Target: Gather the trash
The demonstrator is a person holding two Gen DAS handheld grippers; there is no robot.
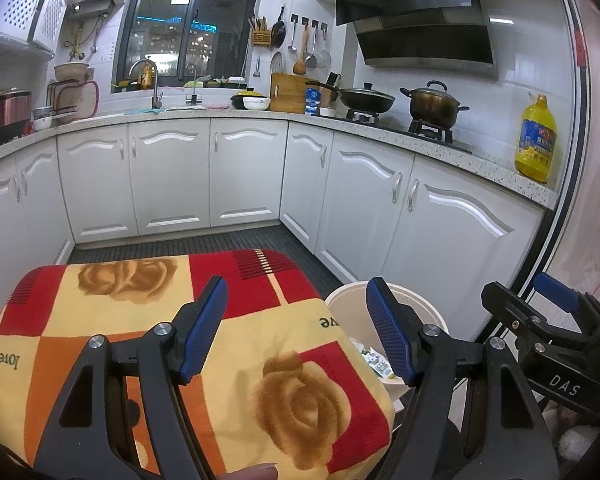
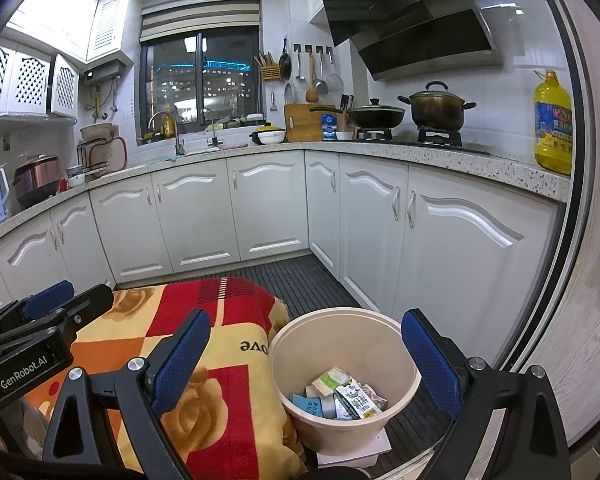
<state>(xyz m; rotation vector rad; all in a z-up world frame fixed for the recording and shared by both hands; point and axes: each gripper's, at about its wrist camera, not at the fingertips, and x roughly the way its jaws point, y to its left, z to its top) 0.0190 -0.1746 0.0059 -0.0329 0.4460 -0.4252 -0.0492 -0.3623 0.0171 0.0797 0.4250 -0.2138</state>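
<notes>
A rose-patterned blanket (image 2: 220, 380) in red, orange and cream covers a low surface on the dark kitchen floor, and the cream trash bin (image 2: 342, 436) stands just beside its right edge, close to the white base cabinets (image 2: 452, 240). Inside the bin lie cartons and other trash (image 2: 342, 398), with a green-and-white milk carton (image 2: 356, 402) on top. The left gripper (image 1: 300, 332) hangs over the blanket's right part and the right gripper (image 2: 304, 364) above the bin, each with blue pads spread and nothing between them.
</notes>
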